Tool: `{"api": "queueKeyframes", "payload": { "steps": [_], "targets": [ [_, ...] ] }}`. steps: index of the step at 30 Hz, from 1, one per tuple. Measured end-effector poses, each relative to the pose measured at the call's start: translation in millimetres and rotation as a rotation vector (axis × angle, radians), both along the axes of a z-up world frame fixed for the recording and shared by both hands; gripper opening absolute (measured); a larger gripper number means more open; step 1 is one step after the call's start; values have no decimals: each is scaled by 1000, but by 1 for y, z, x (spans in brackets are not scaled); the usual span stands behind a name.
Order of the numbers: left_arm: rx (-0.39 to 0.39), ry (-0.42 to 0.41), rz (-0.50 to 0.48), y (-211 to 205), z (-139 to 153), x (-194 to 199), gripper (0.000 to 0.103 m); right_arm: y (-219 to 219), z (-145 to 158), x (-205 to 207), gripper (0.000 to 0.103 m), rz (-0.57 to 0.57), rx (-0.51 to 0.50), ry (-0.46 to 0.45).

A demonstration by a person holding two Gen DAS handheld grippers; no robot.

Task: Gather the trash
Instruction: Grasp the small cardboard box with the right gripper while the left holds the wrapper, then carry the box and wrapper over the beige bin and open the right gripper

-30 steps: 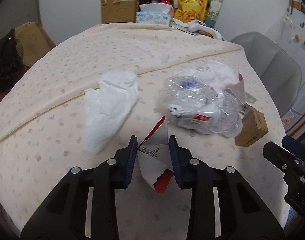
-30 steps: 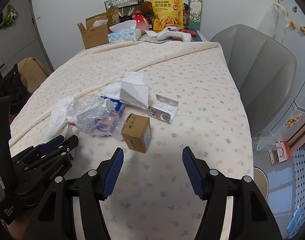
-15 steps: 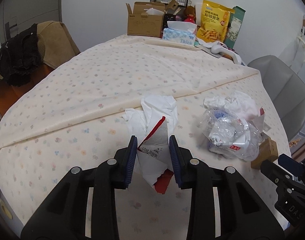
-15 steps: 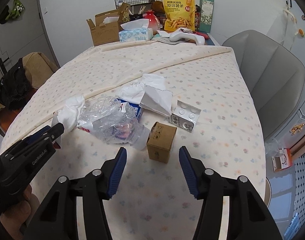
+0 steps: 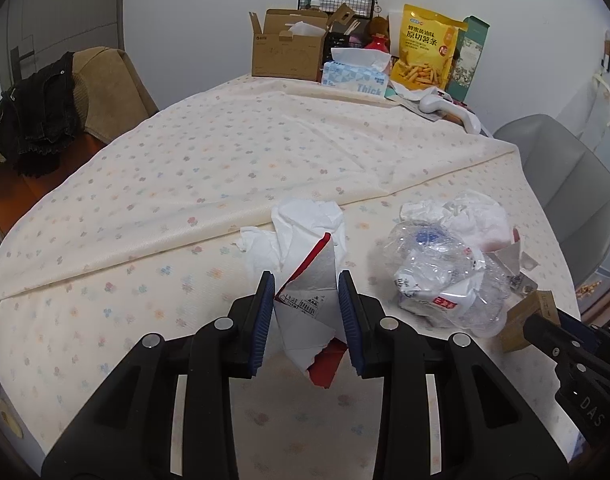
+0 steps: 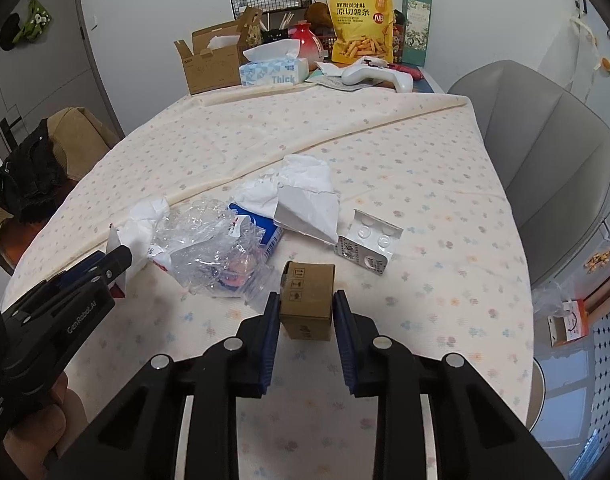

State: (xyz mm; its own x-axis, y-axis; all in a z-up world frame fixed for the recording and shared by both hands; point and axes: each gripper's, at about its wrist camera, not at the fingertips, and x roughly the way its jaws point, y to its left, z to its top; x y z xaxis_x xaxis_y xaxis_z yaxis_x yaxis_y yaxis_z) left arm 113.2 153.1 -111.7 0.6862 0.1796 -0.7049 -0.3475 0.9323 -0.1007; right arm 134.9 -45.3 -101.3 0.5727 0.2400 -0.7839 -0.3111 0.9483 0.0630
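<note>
Floral cream tablecloth [image 6: 385, 152] holds most of the trash: crushed clear plastic bottle [image 6: 213, 256], white tissues [image 6: 301, 188], blister pack [image 6: 369, 244].

Left gripper [image 5: 307, 316] clamps a torn red-and-white paper carton [image 5: 309, 300] above the cloth.

Right gripper [image 6: 307, 320], angled down, has just closed onto the small brown cardboard box [image 6: 307, 300], pads at its sides.

At the far end of your surface [image 6: 385, 152], under a flowered cloth: open cardboard box [image 6: 209, 64], tissue box [image 6: 273, 70], yellow snack bag [image 6: 361, 24], green carton [image 6: 417, 20], white handheld device [image 6: 377, 76]. Grey chair [image 6: 545, 152] on the right, dark clothes [image 5: 37, 116] over a brown chair on the left.
</note>
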Motion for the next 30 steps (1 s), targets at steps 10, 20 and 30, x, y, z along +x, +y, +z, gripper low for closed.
{"api": "queueKeyframes", "payload": {
  "steps": [10, 20, 30],
  "targets": [
    [15, -51, -39, -22, 23, -22, 33, -22, 25, -32, 27, -27, 12, -54],
    [47, -108, -92, -56, 52, -39, 33, -54, 53, -59, 27, -70, 33, -120],
    [64, -134, -176, -103, 67, -44, 33, -102, 66, -74, 27, -148, 52, -149]
  ]
}}
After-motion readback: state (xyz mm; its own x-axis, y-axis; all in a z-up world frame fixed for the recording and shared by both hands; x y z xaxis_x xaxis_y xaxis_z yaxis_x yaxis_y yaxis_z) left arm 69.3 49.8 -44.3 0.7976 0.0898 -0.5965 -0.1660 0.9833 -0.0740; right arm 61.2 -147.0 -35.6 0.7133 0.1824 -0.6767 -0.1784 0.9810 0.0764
